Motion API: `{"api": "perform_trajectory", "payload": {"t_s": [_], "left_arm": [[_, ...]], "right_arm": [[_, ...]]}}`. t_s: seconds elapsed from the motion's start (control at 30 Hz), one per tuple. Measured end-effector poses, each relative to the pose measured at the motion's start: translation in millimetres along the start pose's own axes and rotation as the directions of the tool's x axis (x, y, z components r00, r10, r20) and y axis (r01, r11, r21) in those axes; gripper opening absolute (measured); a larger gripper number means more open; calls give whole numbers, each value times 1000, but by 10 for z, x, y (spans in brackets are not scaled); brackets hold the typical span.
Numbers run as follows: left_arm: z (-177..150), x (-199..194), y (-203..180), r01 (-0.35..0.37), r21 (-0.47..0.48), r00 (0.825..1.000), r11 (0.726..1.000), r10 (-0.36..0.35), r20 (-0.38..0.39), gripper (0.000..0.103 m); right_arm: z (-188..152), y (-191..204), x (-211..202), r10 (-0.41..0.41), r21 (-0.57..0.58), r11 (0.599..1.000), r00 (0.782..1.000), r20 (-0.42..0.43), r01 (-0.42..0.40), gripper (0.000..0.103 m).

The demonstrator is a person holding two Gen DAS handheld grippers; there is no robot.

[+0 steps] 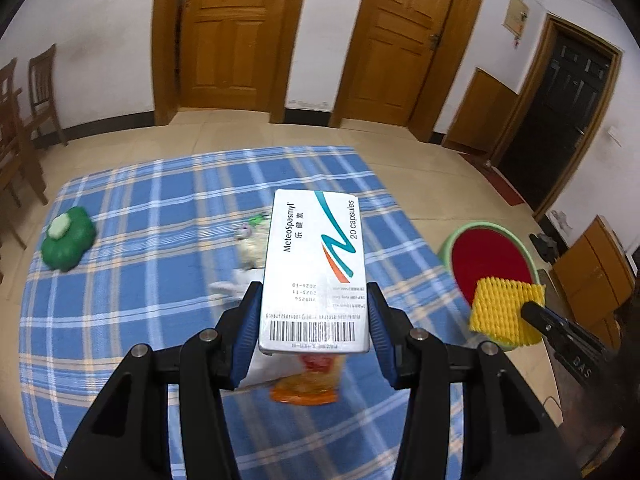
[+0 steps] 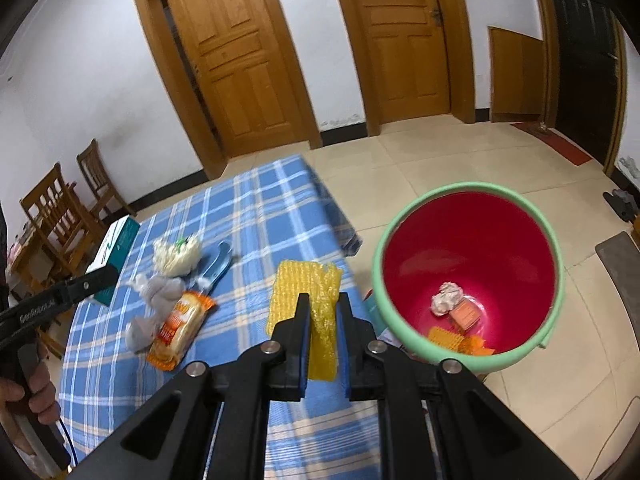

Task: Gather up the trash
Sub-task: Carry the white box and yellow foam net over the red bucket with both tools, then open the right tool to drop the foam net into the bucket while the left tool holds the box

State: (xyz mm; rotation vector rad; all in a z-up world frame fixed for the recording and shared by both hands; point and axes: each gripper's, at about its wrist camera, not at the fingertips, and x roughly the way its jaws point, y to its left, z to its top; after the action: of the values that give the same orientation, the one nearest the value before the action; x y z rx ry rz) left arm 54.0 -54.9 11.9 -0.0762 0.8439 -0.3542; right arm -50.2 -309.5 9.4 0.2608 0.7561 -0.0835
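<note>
My left gripper (image 1: 314,296) is shut on a white medicine box (image 1: 316,264) with a teal and orange swoosh, held above the blue plaid table (image 1: 132,272). In the right wrist view that box (image 2: 116,248) shows at the left, in the other gripper's black fingers. My right gripper (image 2: 323,302) is shut on a piece of yellow foam net (image 2: 304,292), also seen from the left wrist (image 1: 506,312). To the right stands the trash bucket (image 2: 558,280) with a green rim and red inside, holding several scraps. An orange snack wrapper (image 2: 178,328), a grey crumpled rag (image 2: 156,292) and a pale tuft (image 2: 176,254) lie on the table.
A green flower-shaped object (image 1: 68,238) rests at the table's far left. A blue strip (image 2: 218,264) lies near the rag. Wooden chairs (image 2: 60,208) stand left of the table. Two wooden doors (image 1: 228,32) and a dark doorway (image 1: 560,120) line the walls. A hand (image 2: 24,400) grips the left tool.
</note>
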Motion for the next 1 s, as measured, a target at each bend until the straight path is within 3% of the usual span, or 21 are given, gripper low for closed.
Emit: {"api": "perform_trajectory", "payload": {"t_s": [0.5, 1.0], "left_arm": [[2, 360, -938, 100, 144, 993, 984, -89, -79, 51], [-89, 952, -1677, 181, 249, 973, 952, -137, -184, 50]], "right_arm": [[39, -757, -91, -105, 141, 985, 994, 37, 99, 13], [-92, -1446, 221, -170, 251, 952, 985, -37, 173, 15]]}}
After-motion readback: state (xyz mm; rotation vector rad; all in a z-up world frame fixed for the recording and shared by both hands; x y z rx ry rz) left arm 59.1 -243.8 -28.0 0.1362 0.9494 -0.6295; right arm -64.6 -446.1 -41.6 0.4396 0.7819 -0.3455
